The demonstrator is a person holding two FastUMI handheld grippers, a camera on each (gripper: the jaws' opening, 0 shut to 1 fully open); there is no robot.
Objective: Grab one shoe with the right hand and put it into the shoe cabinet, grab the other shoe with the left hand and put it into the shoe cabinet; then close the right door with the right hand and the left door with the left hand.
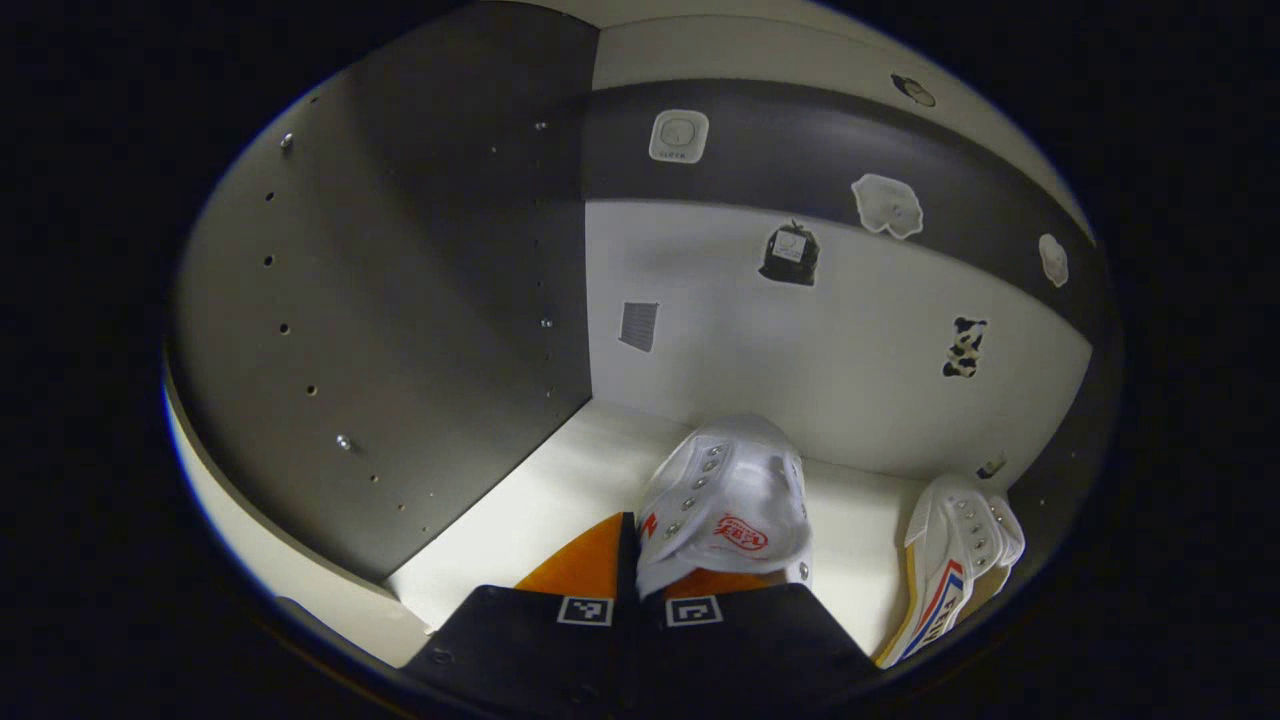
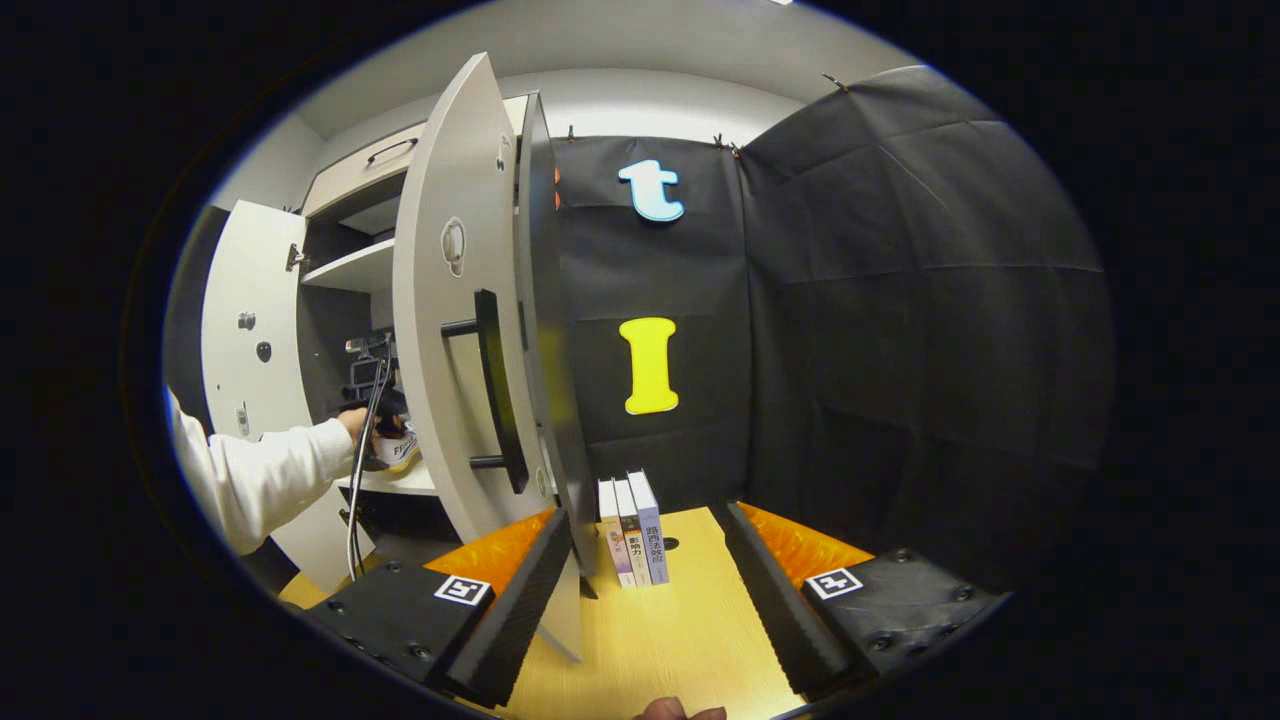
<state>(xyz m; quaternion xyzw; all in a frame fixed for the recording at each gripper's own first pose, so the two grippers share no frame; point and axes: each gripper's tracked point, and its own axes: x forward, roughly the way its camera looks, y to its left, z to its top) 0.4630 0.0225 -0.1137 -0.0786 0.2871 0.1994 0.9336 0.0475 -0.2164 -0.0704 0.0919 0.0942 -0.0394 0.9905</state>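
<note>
Jaws of the left gripper (image 1: 638,600) clamping together on a white shoe (image 1: 725,505), holding it on the shoe cabinet's shelf (image 1: 520,520), long axis pointing toward the back wall. Lying just to its right, the other shoe (image 1: 955,560). Red logo unreadable. Jaws of the right gripper (image 2: 648,585) gaping apart, empty, sitting nearest the right door (image 2: 445,330), its handle (image 2: 495,385) ahead and to the left.

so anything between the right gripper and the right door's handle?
Nothing visible. The right gripper is open over the wooden table, and the right door swings out just left of it, with its black handle facing the gripper. The books stand off that path.
</note>
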